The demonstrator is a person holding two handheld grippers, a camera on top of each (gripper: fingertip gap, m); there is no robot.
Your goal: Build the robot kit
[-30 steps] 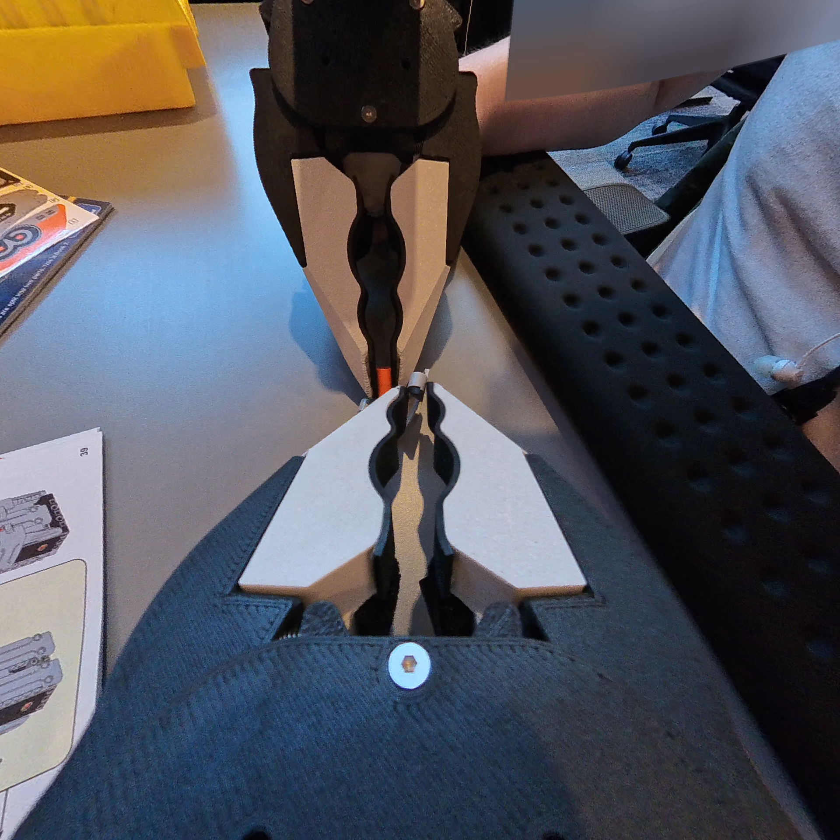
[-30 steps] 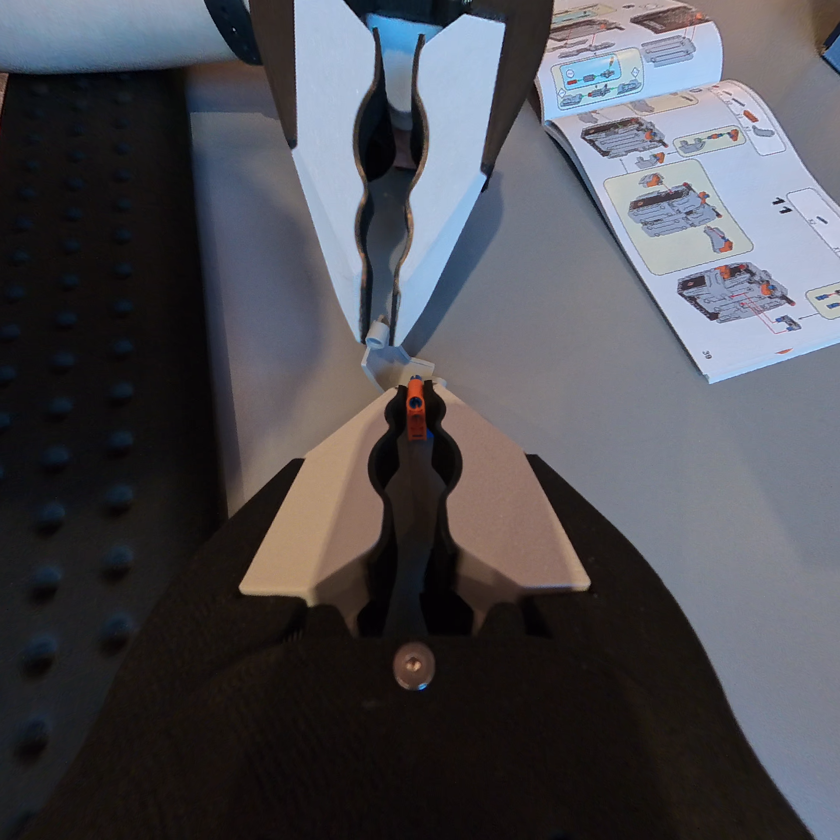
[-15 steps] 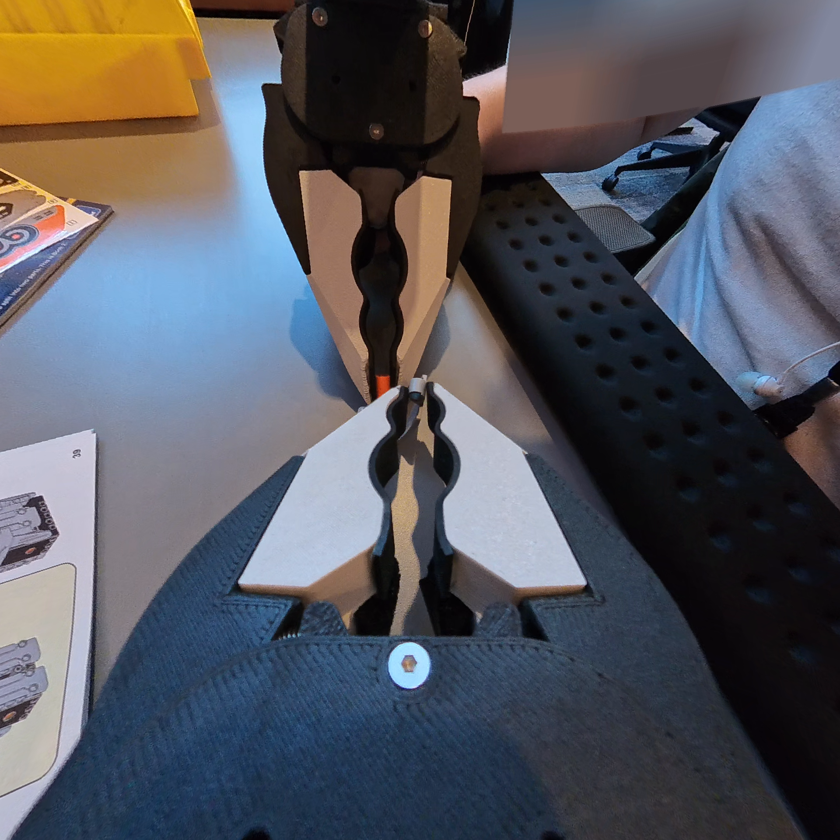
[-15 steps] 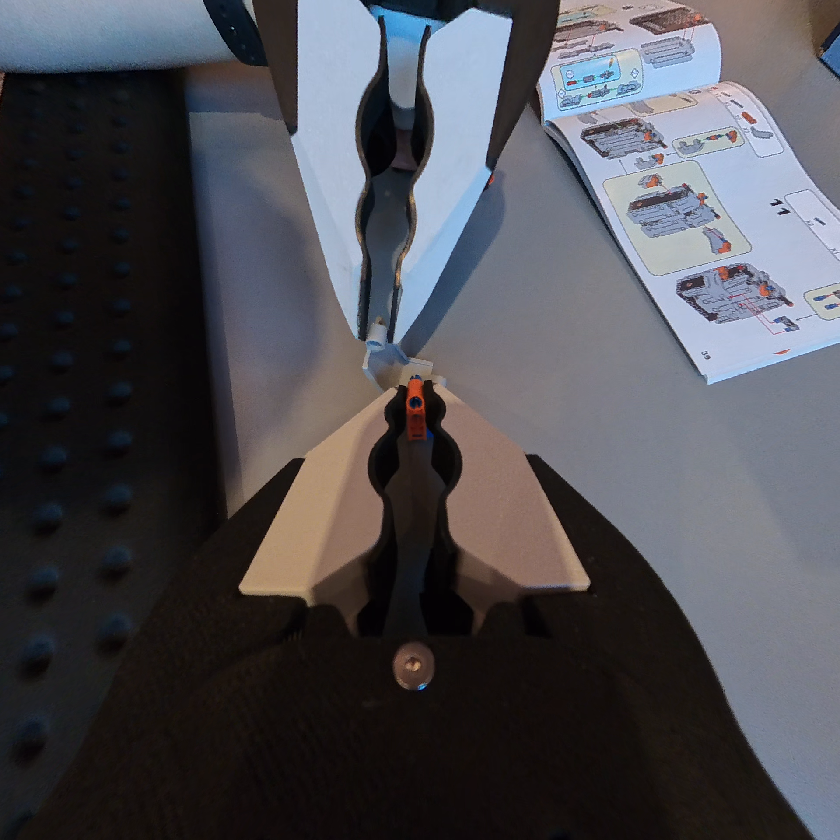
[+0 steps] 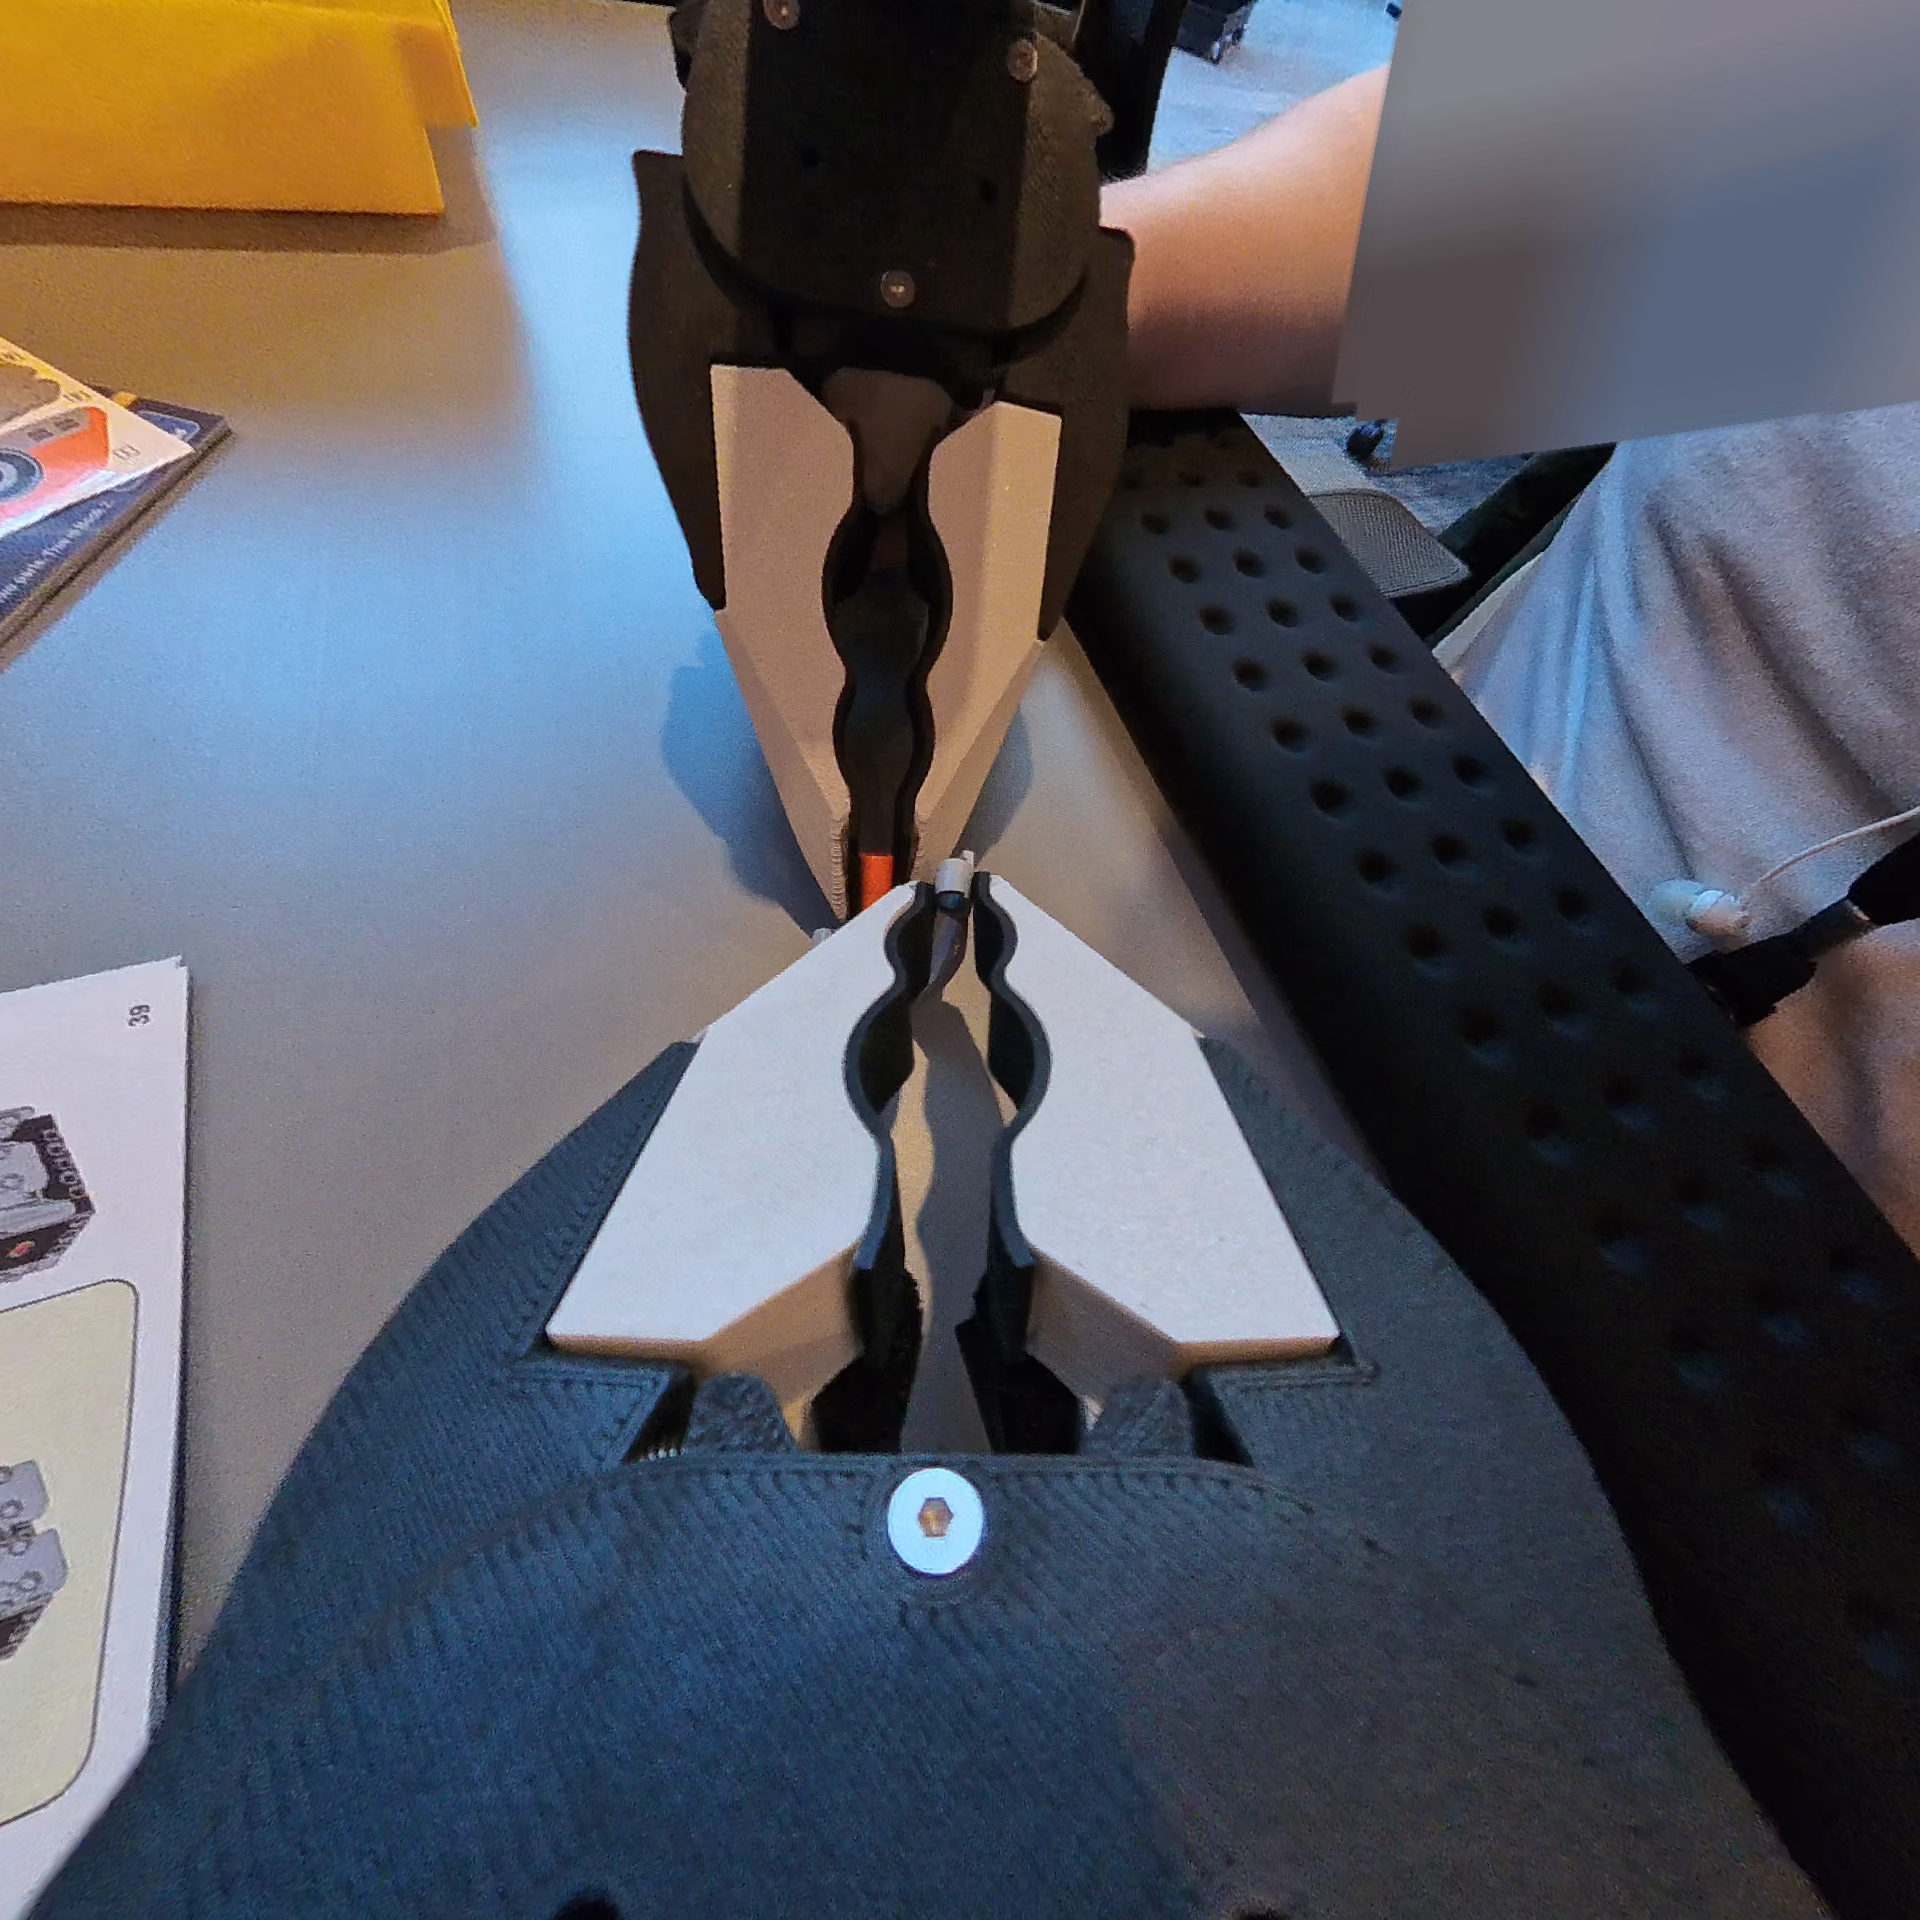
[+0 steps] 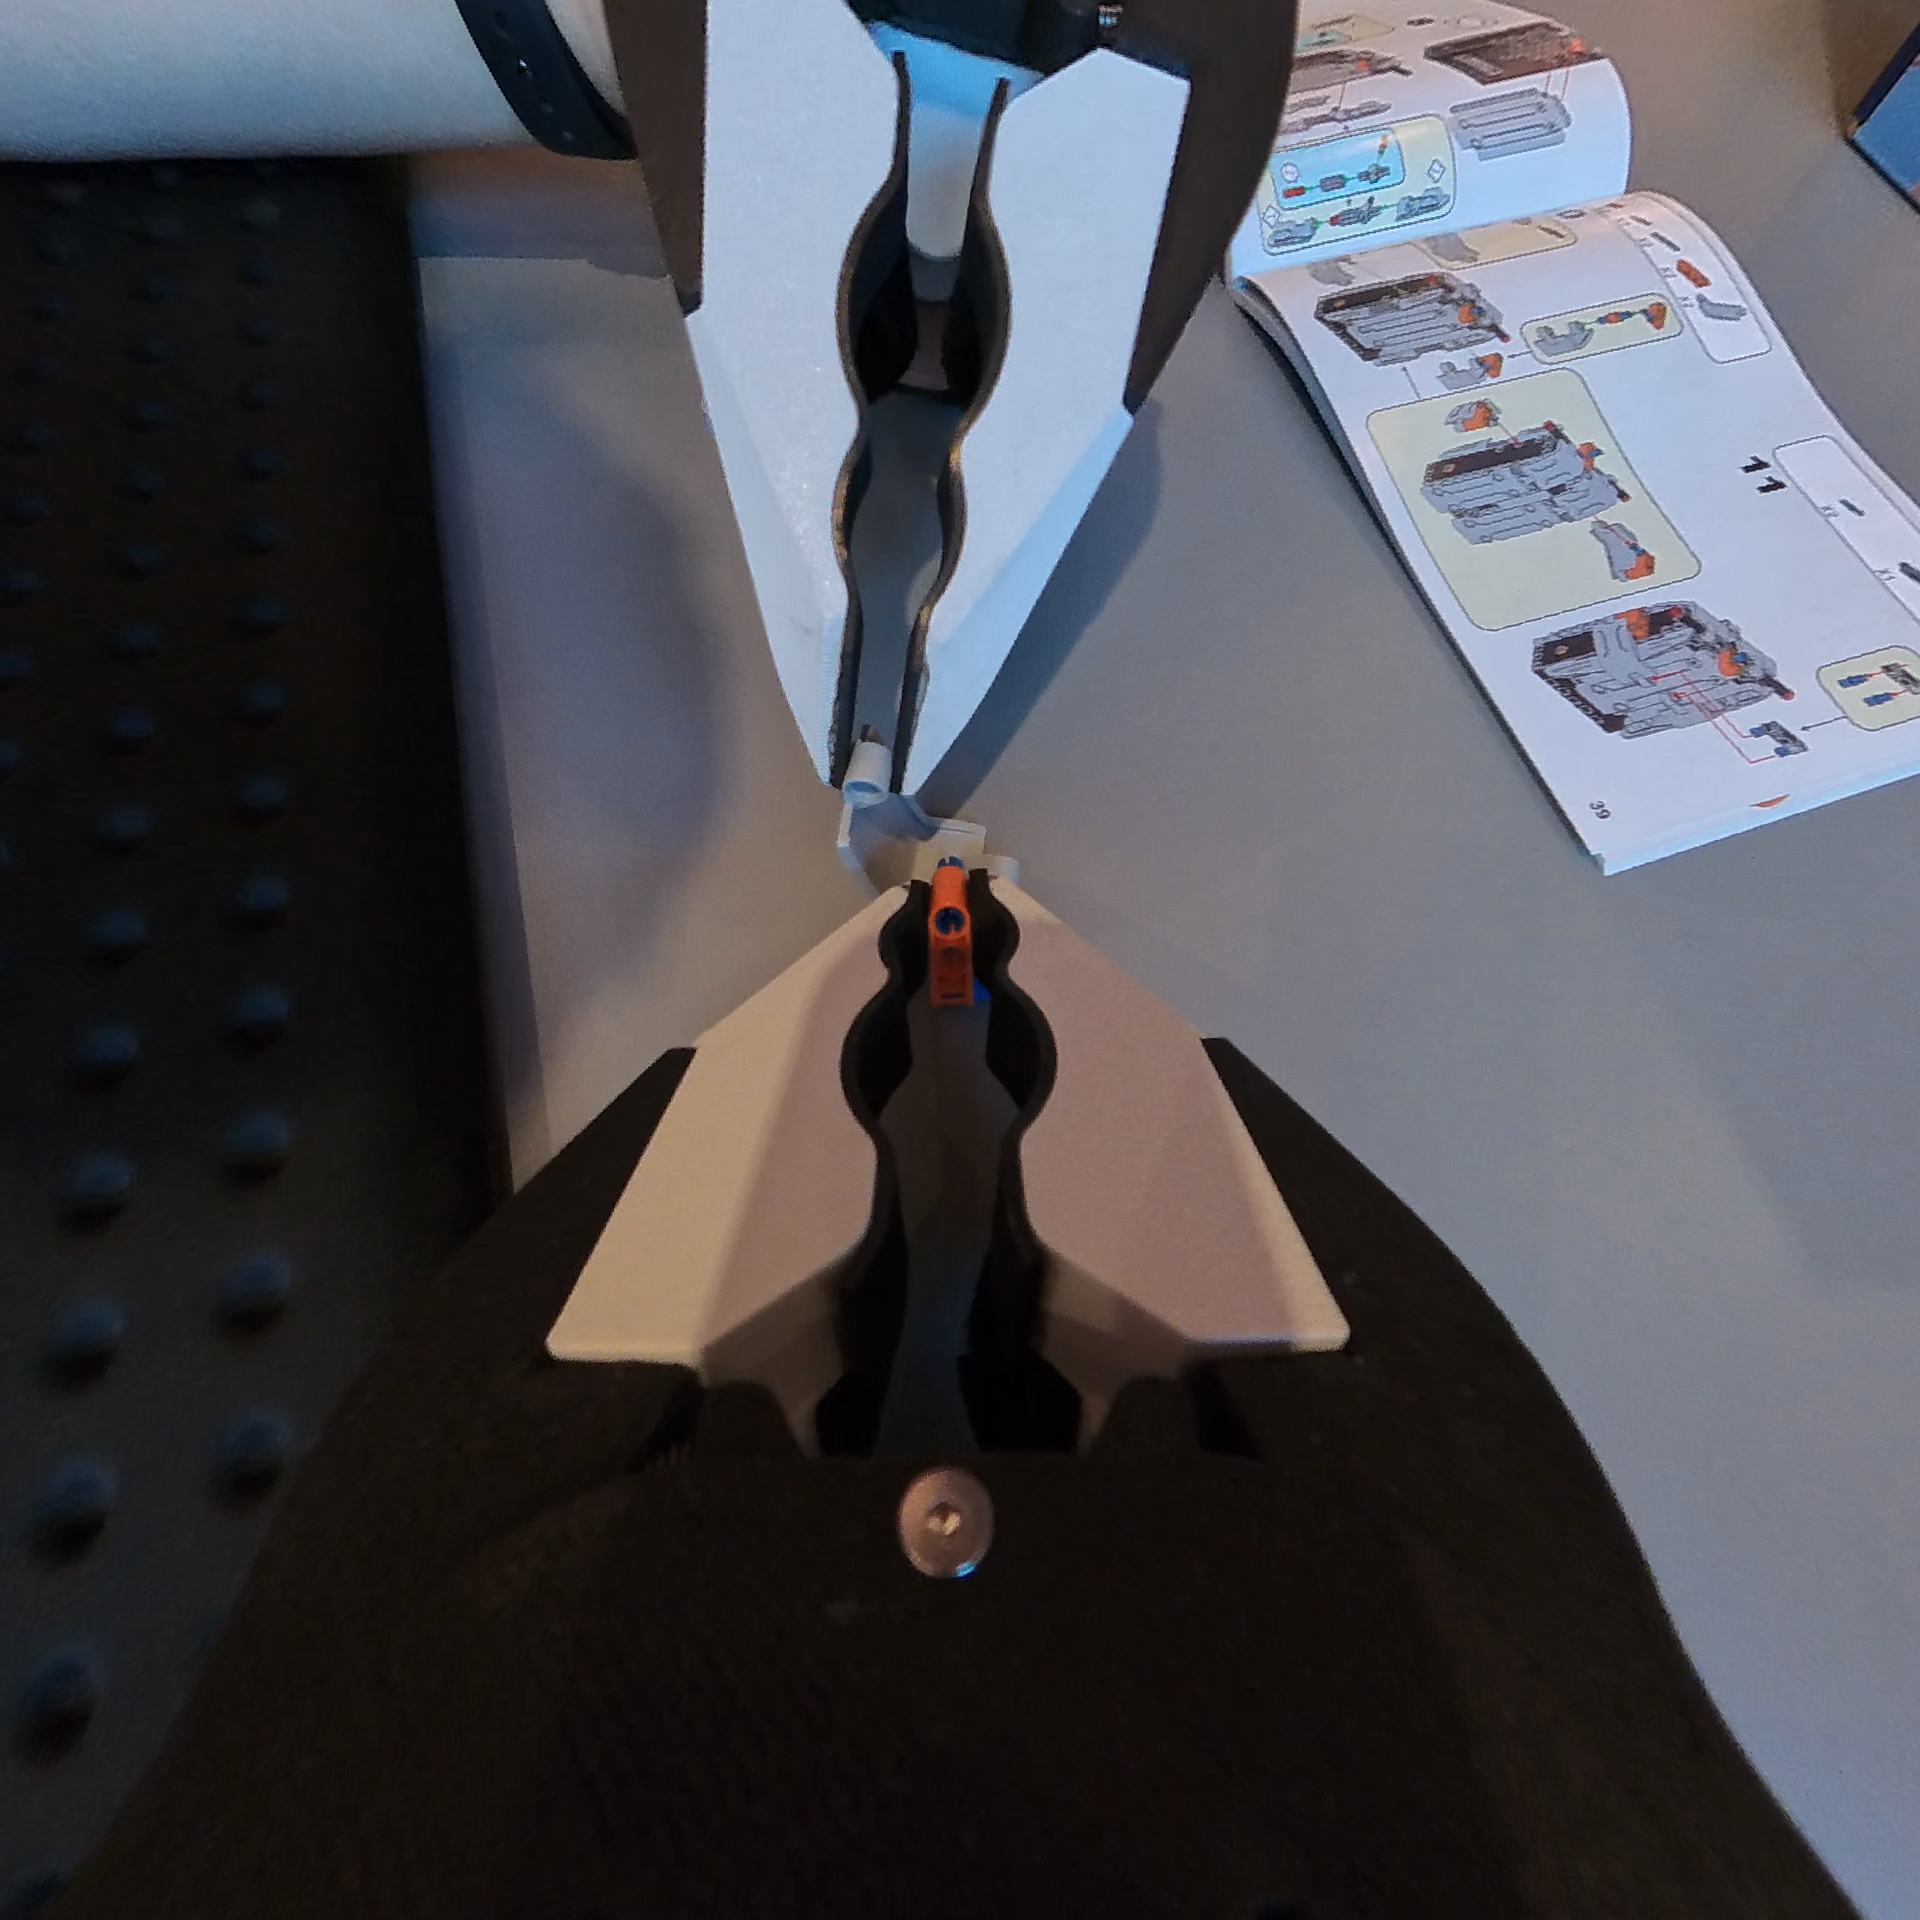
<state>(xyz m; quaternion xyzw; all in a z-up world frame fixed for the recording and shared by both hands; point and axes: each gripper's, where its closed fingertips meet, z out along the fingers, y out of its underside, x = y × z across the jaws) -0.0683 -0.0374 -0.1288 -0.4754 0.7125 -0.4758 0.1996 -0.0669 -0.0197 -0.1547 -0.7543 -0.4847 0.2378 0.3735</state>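
Note:
My left gripper [image 5: 951, 896] is shut on a small light grey toy building piece [image 5: 952, 878] at its tips. In the right wrist view the left gripper [image 6: 871, 769] comes in from the top, and the grey piece [image 6: 894, 821] sticks out below its tips as an angled part. My right gripper [image 6: 948, 914] is shut on a small orange connector with blue pins [image 6: 948, 940]. In the left wrist view the right gripper [image 5: 876, 878] faces me tip to tip, the orange connector [image 5: 875, 871] showing between its fingers. The two pieces sit almost touching, just above the grey table [image 5: 364, 675].
An open instruction booklet [image 6: 1558, 468] lies on the table; its page edge shows in the left wrist view [image 5: 83, 1247]. A black perforated pad [image 5: 1455, 883] runs along the table edge. A yellow bin [image 5: 208, 104] and another booklet [image 5: 83, 457] lie farther back. A person's forearm [image 5: 1226, 270] rests behind. My left and right fingertips are right by each other.
The two grippers have stayed tip to tip with their pieces held. The views shifted only slightly; the right gripper sits a little lower and closer in the left wrist view.

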